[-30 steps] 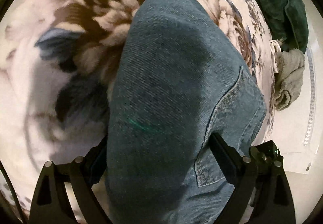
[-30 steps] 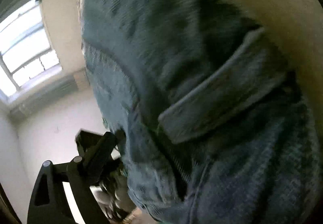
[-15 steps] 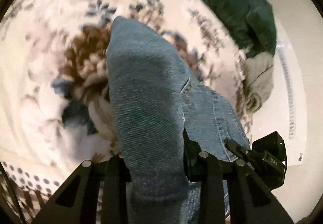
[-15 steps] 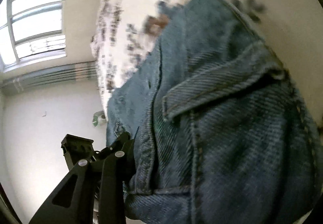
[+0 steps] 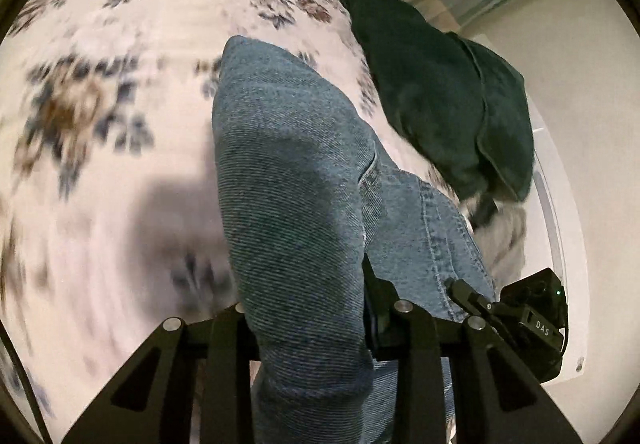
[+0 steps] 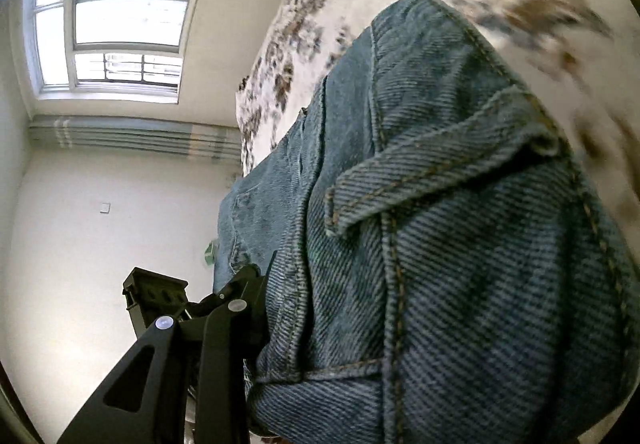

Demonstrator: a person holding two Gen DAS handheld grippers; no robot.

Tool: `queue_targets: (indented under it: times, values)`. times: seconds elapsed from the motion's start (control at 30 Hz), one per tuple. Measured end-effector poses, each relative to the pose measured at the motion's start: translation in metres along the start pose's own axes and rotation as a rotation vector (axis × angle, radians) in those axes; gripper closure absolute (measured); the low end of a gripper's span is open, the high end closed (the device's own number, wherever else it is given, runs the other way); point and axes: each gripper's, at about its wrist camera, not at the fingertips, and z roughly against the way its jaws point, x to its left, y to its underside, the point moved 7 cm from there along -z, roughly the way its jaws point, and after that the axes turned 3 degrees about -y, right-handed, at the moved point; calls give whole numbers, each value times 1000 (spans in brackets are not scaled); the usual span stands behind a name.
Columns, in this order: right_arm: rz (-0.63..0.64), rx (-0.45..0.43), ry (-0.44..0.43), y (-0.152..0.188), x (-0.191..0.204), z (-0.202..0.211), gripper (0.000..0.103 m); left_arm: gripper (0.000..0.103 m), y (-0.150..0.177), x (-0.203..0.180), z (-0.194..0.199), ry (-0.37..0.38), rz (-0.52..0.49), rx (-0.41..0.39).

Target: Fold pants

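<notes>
The blue denim pants (image 5: 288, 180) hang lifted over a floral bedspread (image 5: 104, 116). My left gripper (image 5: 308, 308) is shut on a fold of the denim, which drapes forward over its fingers. In the right wrist view the pants (image 6: 440, 224) fill most of the frame, with a belt loop and waistband seam showing. My right gripper (image 6: 280, 308) is shut on the waistband; only its left finger (image 6: 236, 308) shows, the other is hidden under denim. The other gripper's body (image 5: 532, 320) shows at the left view's lower right.
A dark green garment (image 5: 440, 92) lies at the bed's far right, with a grey cloth (image 5: 504, 240) below it. A window (image 6: 116, 16) and white wall (image 6: 100, 236) lie left of the bed (image 6: 312, 28) in the right view.
Both grippers have risen and pulled back with the pants; the left jaws closed in from wide apart onto the denim. More bedspread and room show now.
</notes>
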Motion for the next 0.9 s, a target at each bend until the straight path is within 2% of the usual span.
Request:
queue_targets:
  times: [0.03,0.13,0.23,0.3,0.33,0.37,0.4,0.47,0.53,0.57,0.6,0.63,0.7,0.73,0.83,0.87,0.9]
  values:
    - [2,-2,-2,-15,1,-18,68,76,-26,13,-12,-5,-4,3]
    - [0,-5,-10,-51,-9,-81,68,76,-75,49,-38,-24,-31,10]
    - [-21,5,-6,-77,-38,-146,68,75,-109,95,-81,-44,-34,51]
    - [-75,59,2,-82,-72,-183,67,71,-112,135,-114,-74,3,112]
    - [-109,95,19,-81,-91,-196,62,69,-109,149,-123,-80,23,139]
    - [-121,112,19,-79,-100,-200,60,60,-104,160,-130,-75,33,157]
    - [-119,120,10,-79,-103,-206,57,53,-100,165,-130,-63,42,154]
    - [-102,138,13,-74,-109,-200,51,44,-92,168,-123,-48,67,138]
    - [-84,156,64,-71,-108,-191,39,43,-84,166,-113,-82,101,125]
    - [-66,162,116,-70,-108,-185,36,41,-81,164,-107,-117,105,120]
    - [-32,163,191,-73,-104,-183,27,37,-79,160,-102,-167,88,112]
    - [6,169,274,-69,-101,-174,16,33,-74,154,-95,-268,38,102]
    - [120,145,504,-68,-85,-156,6,15,-70,145,-86,-428,-34,91]
    - [173,116,586,-70,-75,-149,6,15,-66,137,-80,-506,-74,78]
    - [322,47,791,-79,-47,-134,6,13,-58,120,-73,-602,-134,64]
    - [360,27,837,-83,-38,-131,6,13,-56,118,-71,-621,-144,61]
    - [374,21,847,-77,-28,-126,6,13,-55,113,-68,-651,-158,57]
